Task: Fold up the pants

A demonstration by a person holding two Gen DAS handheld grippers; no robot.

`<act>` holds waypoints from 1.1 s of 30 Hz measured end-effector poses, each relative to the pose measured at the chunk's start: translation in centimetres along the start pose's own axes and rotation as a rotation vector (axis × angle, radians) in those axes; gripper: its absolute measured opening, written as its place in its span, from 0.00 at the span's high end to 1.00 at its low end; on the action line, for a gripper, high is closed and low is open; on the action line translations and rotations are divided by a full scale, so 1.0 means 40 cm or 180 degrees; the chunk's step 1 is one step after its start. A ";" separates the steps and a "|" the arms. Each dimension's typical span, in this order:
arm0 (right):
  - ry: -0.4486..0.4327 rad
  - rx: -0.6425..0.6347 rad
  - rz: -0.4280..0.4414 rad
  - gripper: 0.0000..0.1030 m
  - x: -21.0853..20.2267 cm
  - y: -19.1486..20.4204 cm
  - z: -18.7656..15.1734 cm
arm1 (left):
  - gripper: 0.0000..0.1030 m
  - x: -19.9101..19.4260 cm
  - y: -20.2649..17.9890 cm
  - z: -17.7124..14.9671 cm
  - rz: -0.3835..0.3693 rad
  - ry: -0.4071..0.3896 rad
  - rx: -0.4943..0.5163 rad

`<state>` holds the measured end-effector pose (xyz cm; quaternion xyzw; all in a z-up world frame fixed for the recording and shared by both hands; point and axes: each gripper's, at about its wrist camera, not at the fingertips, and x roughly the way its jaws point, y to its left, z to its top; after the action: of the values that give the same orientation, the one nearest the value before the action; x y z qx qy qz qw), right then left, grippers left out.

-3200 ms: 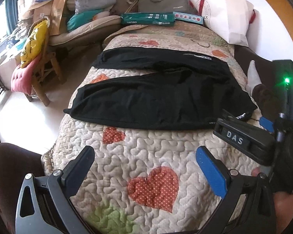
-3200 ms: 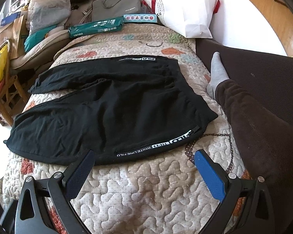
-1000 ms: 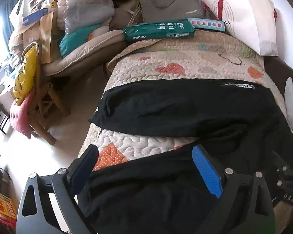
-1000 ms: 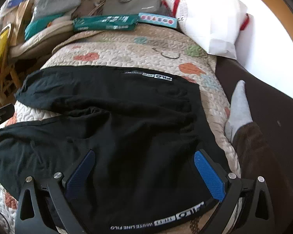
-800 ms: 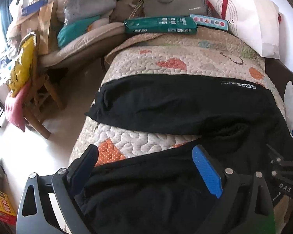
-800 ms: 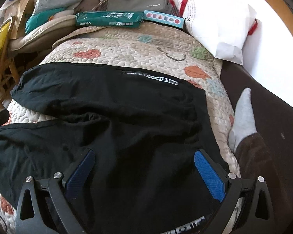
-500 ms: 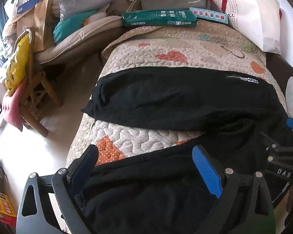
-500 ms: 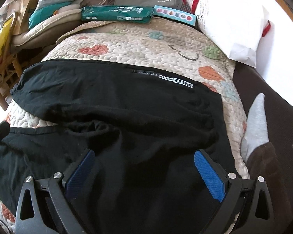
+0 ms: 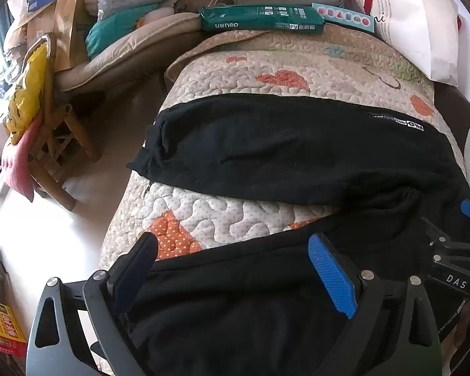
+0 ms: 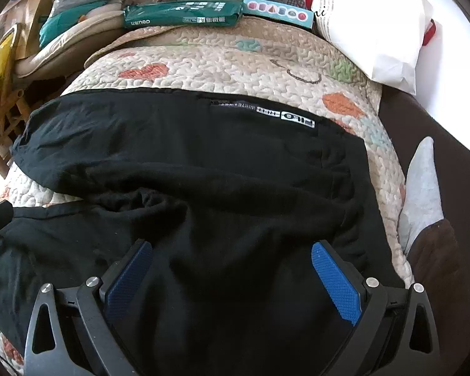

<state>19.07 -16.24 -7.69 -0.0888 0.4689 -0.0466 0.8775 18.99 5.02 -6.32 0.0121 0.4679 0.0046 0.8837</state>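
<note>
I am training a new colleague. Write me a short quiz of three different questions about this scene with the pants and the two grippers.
1. True or false: the left gripper is shut on the black pants.
2. The two pant legs lie: A) stacked one on the other, B) spread apart with quilt showing between them, C) rolled up.
3. Fill in: the green package lies at the far end of the quilt, beside a white ____.

Key: 1. False, both the left and the right gripper are open above the fabric. 2. B. 3. bag.

Both wrist views close above, sharing pants [image 9: 297, 153]
</note>
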 end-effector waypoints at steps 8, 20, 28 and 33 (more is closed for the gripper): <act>-0.0025 0.0004 0.0063 0.00 -0.007 -0.007 0.016 | 0.06 0.009 0.043 0.025 -0.0143 0.0078 -0.0134; -0.0196 -0.0415 0.0323 0.06 0.082 -0.142 0.282 | 0.06 0.134 0.197 0.279 -0.0240 -0.0117 0.0017; -0.0020 -0.0687 0.0517 0.11 0.229 -0.155 0.375 | 0.06 0.282 0.235 0.361 -0.0317 -0.0001 0.0287; 0.0166 -0.0661 0.0638 0.13 0.300 -0.170 0.389 | 0.06 0.367 0.255 0.373 -0.0412 0.0248 0.0267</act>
<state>38.68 -23.12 -7.62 -0.1306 0.5004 0.0878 0.8514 39.62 15.25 -9.83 0.0186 0.5016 -0.0716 0.8619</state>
